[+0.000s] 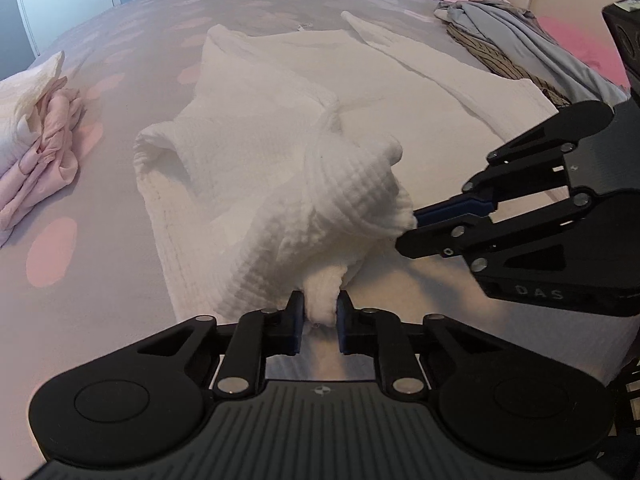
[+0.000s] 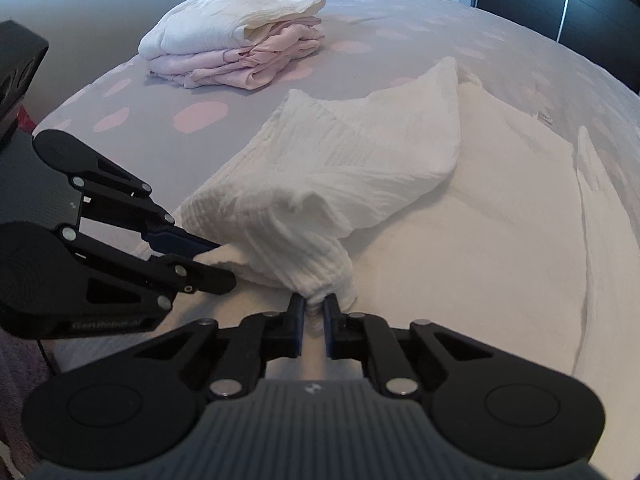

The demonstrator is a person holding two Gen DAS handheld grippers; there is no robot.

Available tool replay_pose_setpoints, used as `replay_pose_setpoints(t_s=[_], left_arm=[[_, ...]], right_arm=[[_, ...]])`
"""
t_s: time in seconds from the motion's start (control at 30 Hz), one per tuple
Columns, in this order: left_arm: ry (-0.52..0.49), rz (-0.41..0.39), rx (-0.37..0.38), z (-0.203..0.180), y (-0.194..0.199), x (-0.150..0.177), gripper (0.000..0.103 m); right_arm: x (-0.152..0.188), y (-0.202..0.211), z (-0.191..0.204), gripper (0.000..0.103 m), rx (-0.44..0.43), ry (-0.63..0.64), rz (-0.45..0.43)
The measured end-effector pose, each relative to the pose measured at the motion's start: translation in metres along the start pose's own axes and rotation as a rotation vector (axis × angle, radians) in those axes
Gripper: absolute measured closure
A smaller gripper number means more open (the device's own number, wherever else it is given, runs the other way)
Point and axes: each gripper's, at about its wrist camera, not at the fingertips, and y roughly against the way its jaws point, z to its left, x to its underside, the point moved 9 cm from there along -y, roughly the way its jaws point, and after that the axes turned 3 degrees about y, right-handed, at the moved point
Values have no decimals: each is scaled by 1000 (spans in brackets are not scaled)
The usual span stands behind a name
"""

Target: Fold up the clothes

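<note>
Both grippers had hold of the white garment (image 1: 280, 168) at its near end: the left gripper (image 1: 322, 316) was clamped on a bunched nub of waffle-textured cloth, and the right gripper (image 2: 316, 314) was pinched on another gathered bit just beside it. The rest of the garment lay spread across the bed (image 1: 120, 128), a sleeve doubled over its middle.

The risk, as I judged it, was that twisted bunch between the two grips (it looked wrung like a rope). Pulled apart unevenly, it could drag the flat layers out of line or slip out of one pinch.

Room was fair: bare dotted sheet to the left, up to the folded stack (image 2: 236, 36), which sat well apart. On the right, the grey heap of clothes (image 1: 516, 44) lay just beside the garment's edge, so a wide swing there might snag it.
</note>
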Motion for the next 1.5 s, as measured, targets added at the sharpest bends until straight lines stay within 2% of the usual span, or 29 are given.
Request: replay_pose_setpoints(t_s=[0.03,0.23,0.43,0.53,0.77,0.97,1.1,1.17,1.27,1.33,1.5], left_arm=[[0,-6,7,2,6,-1,92],[-9,-64,11,12,56,3,92],[-58,-113,-25,8,106,17,92],[-61,-126,-34,6,119,26,92],[-120,-76,-72,2,110,42,92],[-182,62,-71,0,71,70,90],[-204,154,-55,-2,57,90,80],[-199,163,-58,0,58,94,75],[-160,144,-43,4,67,95,60],[-107,112,-32,9,75,92,59],[75,54,42,21,81,83,58]], right_arm=[[0,5,-2,97,-16,-32,1],[9,46,-9,98,-180,-257,6],[23,68,15,98,-344,-373,16],[31,67,24,98,-390,-426,33],[42,53,33,98,-358,-399,74],[59,32,23,98,-284,-373,135],[73,20,19,98,-256,-360,188],[78,17,18,94,-245,-354,205],[80,19,12,92,-228,-366,209],[81,23,9,85,-229,-380,198],[81,27,6,85,-210,-418,136]])
